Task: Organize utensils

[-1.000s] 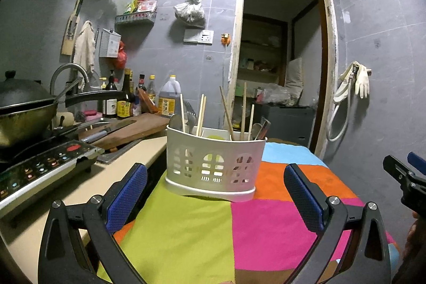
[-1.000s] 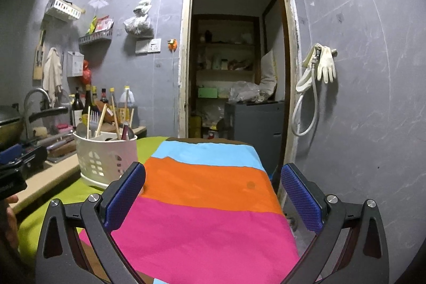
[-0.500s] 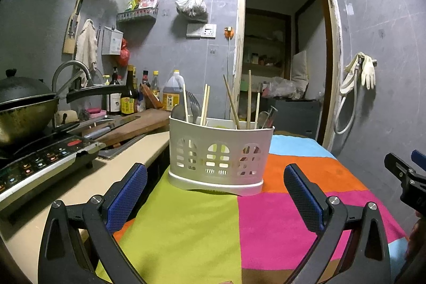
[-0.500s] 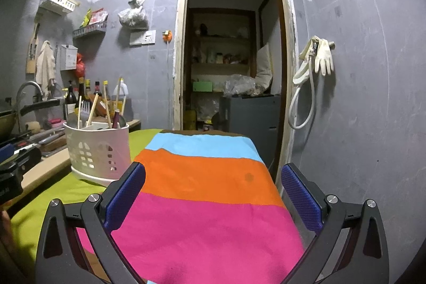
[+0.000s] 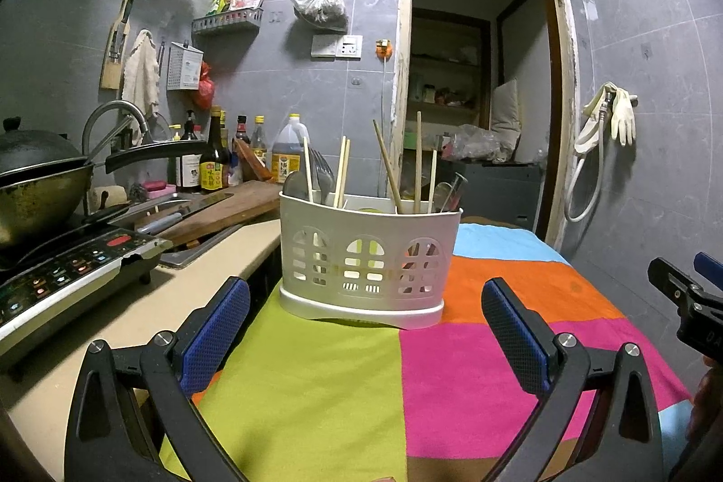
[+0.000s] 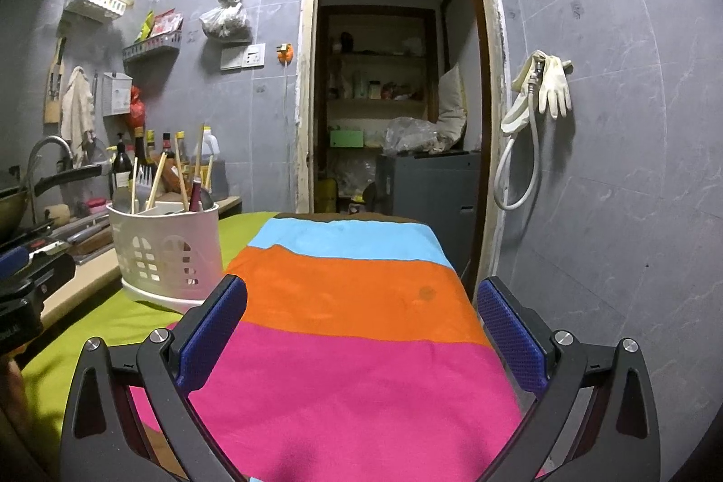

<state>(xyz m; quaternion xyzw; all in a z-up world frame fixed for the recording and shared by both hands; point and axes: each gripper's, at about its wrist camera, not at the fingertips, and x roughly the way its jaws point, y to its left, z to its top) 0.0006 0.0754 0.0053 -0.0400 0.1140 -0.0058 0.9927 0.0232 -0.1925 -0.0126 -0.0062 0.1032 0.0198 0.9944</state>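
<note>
A white plastic utensil caddy [image 5: 366, 256] stands upright on a table covered with a striped cloth [image 5: 452, 369]. Chopsticks [image 5: 418, 161], forks [image 5: 321, 175] and other utensils stick up out of it. My left gripper [image 5: 363, 328] hangs open just in front of the caddy, nothing between its blue pads. In the right wrist view the caddy [image 6: 165, 256] sits at the left, and my right gripper [image 6: 361, 335] is open over the pink and orange stripes, holding nothing. Part of the right gripper [image 5: 687, 301] shows at the left view's right edge.
A counter [image 5: 171, 301] runs along the left with an induction hob [image 5: 68, 269], a wok [image 5: 31, 193], a cutting board with a knife [image 5: 212, 211] and bottles [image 5: 217, 161]. Behind the table is an open doorway [image 6: 393, 98]. Gloves [image 6: 553, 84] and a hose hang on the right wall.
Both cameras have sunk lower and drawn a little closer to the caddy, which now looks larger and more side-on. Both grippers stay open.
</note>
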